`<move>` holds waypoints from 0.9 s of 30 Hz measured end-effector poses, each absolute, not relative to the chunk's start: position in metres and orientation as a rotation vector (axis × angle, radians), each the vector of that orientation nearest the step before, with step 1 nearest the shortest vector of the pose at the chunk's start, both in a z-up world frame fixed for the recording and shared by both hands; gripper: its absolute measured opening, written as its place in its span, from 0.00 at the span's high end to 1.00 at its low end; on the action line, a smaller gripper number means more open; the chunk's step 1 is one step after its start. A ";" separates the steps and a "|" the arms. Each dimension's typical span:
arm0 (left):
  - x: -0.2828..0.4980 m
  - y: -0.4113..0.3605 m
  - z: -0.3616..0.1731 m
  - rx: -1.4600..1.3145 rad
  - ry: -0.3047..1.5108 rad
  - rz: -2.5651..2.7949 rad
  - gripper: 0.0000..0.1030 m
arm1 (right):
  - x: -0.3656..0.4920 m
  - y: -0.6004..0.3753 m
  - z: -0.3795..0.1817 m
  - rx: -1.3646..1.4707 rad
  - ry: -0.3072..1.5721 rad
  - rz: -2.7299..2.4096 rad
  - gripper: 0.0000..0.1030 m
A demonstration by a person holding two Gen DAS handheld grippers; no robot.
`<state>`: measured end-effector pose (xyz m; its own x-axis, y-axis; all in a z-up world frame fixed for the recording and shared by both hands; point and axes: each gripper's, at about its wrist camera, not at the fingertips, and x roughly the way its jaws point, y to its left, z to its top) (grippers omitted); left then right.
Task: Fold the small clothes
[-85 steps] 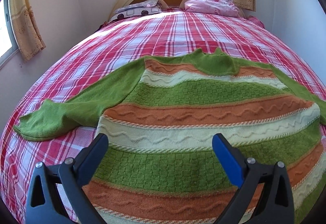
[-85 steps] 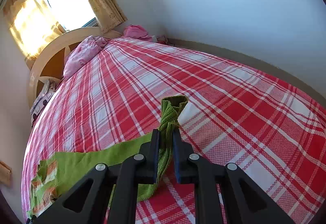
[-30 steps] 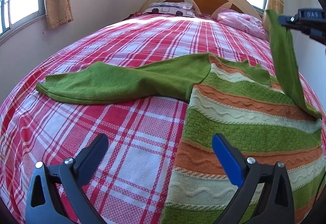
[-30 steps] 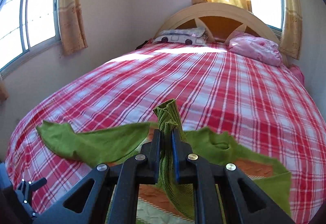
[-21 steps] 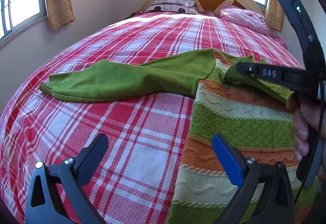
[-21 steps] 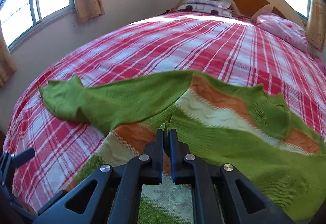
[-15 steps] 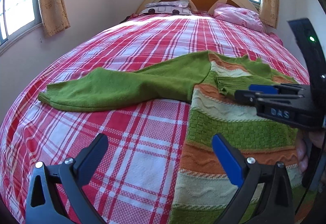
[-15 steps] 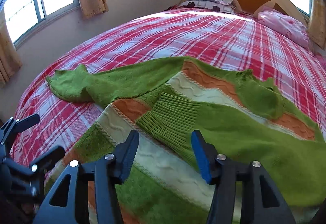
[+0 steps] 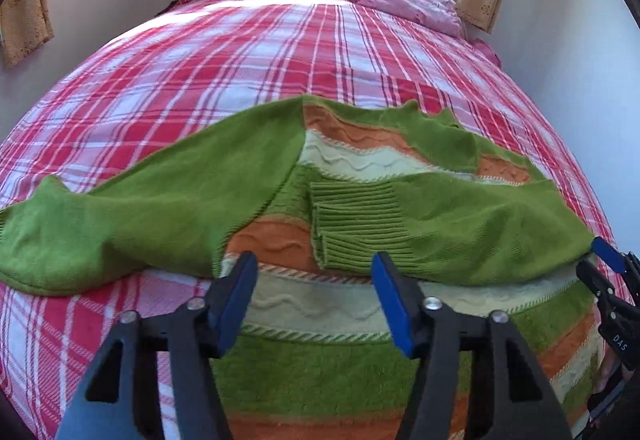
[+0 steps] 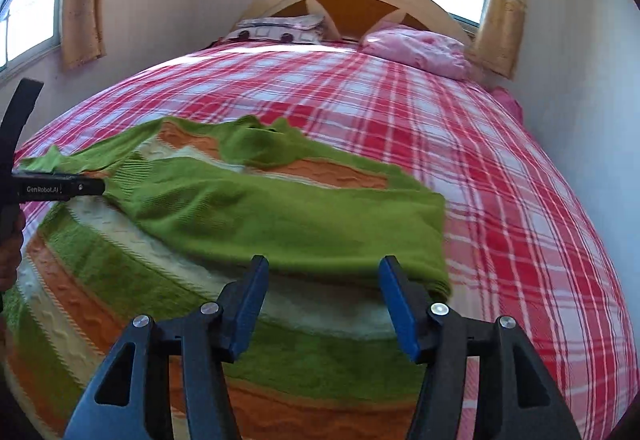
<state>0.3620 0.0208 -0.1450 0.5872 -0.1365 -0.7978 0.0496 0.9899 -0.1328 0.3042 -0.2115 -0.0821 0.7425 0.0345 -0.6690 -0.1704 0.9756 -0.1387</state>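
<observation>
"GenRobot.AI", white print, on black body of left gripper (image 10: 60,189), seen at left edge of right wrist view. "DAS", white print, on black body of right gripper (image 9: 618,340), at right edge of left wrist view. No other legible text.

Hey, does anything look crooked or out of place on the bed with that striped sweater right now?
Only mid-fold unevenness: on the green, orange and cream striped knit sweater, one green sleeve lies folded across the chest, while the other sleeve sprawls out over the red plaid bedspread. Nothing looks damaged.
</observation>
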 end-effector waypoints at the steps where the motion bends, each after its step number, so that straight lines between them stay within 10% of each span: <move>1: 0.367 0.015 -0.151 -0.095 0.960 -0.112 0.52 | 0.303 -0.224 -0.083 -0.168 0.726 0.086 0.43; 4: 0.375 0.006 -0.163 -0.094 0.972 -0.109 0.58 | 0.300 -0.253 -0.092 -0.095 0.745 0.032 0.43; 8: 0.374 0.005 -0.163 -0.091 0.921 -0.098 0.91 | 0.306 -0.273 -0.099 0.003 0.789 0.030 0.43; 27: 0.369 0.055 -0.133 -0.251 0.828 -0.082 0.94 | 0.296 -0.297 -0.111 0.001 0.886 -0.086 0.56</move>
